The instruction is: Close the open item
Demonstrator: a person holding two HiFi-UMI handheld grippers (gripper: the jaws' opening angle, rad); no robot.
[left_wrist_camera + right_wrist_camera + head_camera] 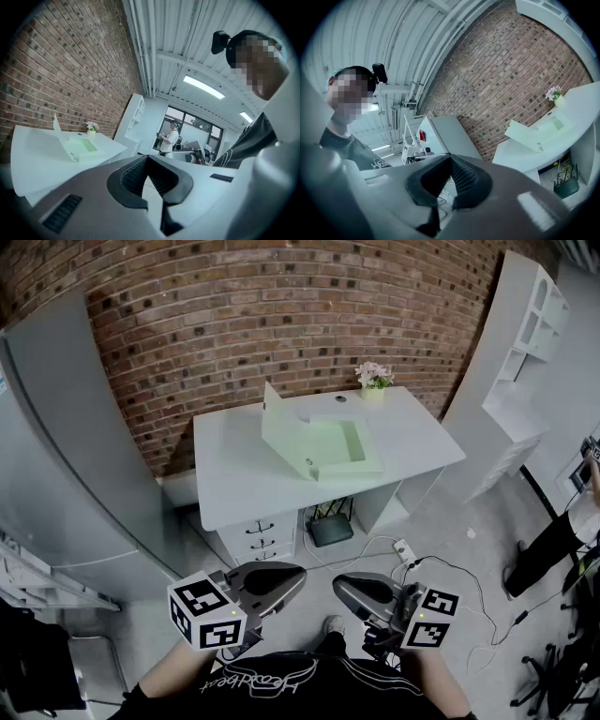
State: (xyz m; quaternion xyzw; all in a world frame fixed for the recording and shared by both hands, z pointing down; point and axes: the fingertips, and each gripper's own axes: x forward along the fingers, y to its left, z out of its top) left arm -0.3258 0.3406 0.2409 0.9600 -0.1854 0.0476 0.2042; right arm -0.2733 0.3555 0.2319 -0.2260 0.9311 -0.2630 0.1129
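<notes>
Open box [328, 442]: a shallow, pale green-white box sits near the middle of the desk. Its inside faces up.
Lid [279, 430]: it stands raised on the box's left side, tilted slightly away from the tray. It looks hinged there, so swinging it over to the right would probably shut the box.
Desk [234, 479]: a white desk backs onto a red brick wall, with the box on top of it. A small flower pot [373, 382] stands behind the box, near the wall and clear of the lid's likely path.
Under the desk: there are drawers [262, 538] on the left and a dark flat device [330, 529] in the open space. Cables trail across the floor.
Left gripper [300, 576]: its jaws are pressed together with nothing between them. It is held low against the person's body, pointing inward.
Right gripper [339, 585]: its jaws are also closed and empty. Its tip faces the left gripper's tip, and the two are near each other.
Distance: both tools are well apart from the desk and the box, so neither touches anything. This reads as a resting pose before any approach.
Task state: the closing is not yet begun. A closed tip should do for pushing the lid over.
Surroundings: a grey cabinet [56, 474] stands at the left and white shelving [525, 324] at the right. Another person [562, 540] is at the right edge.
</notes>
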